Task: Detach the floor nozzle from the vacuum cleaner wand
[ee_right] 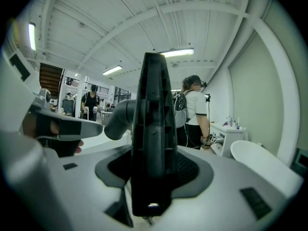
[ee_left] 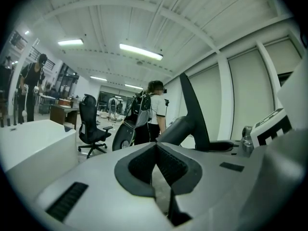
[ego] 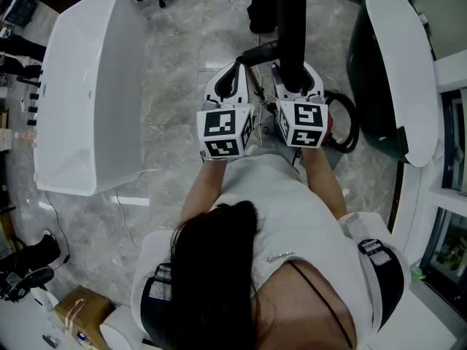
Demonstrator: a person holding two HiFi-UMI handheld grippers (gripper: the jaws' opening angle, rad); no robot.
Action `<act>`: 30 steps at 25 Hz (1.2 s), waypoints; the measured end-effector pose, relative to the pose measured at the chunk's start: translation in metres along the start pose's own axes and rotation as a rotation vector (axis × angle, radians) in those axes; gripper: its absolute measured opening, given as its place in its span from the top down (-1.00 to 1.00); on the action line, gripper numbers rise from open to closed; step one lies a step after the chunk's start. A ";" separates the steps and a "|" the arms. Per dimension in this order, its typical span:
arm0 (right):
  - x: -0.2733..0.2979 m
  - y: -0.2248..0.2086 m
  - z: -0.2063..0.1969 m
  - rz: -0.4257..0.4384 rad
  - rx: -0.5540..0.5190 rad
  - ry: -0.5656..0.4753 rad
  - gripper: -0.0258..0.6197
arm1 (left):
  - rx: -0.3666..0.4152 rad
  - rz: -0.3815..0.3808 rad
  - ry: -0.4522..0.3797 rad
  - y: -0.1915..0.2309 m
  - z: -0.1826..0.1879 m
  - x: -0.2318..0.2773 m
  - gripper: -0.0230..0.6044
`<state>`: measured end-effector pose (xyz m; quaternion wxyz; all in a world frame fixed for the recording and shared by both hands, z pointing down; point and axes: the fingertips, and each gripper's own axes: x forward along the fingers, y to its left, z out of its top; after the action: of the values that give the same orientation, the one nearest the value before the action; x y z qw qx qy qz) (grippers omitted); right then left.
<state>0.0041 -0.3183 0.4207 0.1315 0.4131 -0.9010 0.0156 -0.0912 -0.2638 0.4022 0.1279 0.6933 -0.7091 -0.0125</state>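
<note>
Floor nozzle [ee_right: 153, 129] stands upright, clamped edge-on in the jaws of your right gripper [ego: 298, 83], seemingly to brace it, its grey neck [ee_right: 118, 117] angled toward your left gripper [ee_left: 155, 150], whose jaws are pressed together, empty, just beside it.

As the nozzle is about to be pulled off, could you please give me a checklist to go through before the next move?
1. Right gripper holding the black wand: ok, its jaws are closed on the wand from both sides.
2. Left gripper holding the floor nozzle: not ok, it is shut and empty.
3. Floor nozzle in sight: cannot tell, no view shows it clearly.
4. Grey tube clear of the right gripper's jaws: ok, it bends away to the side.
</note>
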 end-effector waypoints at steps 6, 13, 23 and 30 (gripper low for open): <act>0.000 0.001 0.002 0.001 -0.004 -0.016 0.20 | -0.005 0.009 -0.004 -0.002 -0.004 0.001 0.92; -0.001 -0.002 0.004 -0.025 0.003 -0.024 0.20 | -0.011 0.027 0.007 0.000 -0.006 0.001 0.92; 0.001 0.002 0.010 -0.025 -0.012 -0.042 0.20 | -0.007 0.030 0.032 -0.003 -0.011 0.002 0.92; 0.002 0.006 0.011 -0.027 -0.021 -0.044 0.20 | -0.011 0.029 0.026 0.002 -0.011 0.000 0.92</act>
<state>-0.0043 -0.3170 0.4106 0.1163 0.4242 -0.8980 -0.0046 -0.0910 -0.2616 0.4129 0.1412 0.6823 -0.7173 -0.0057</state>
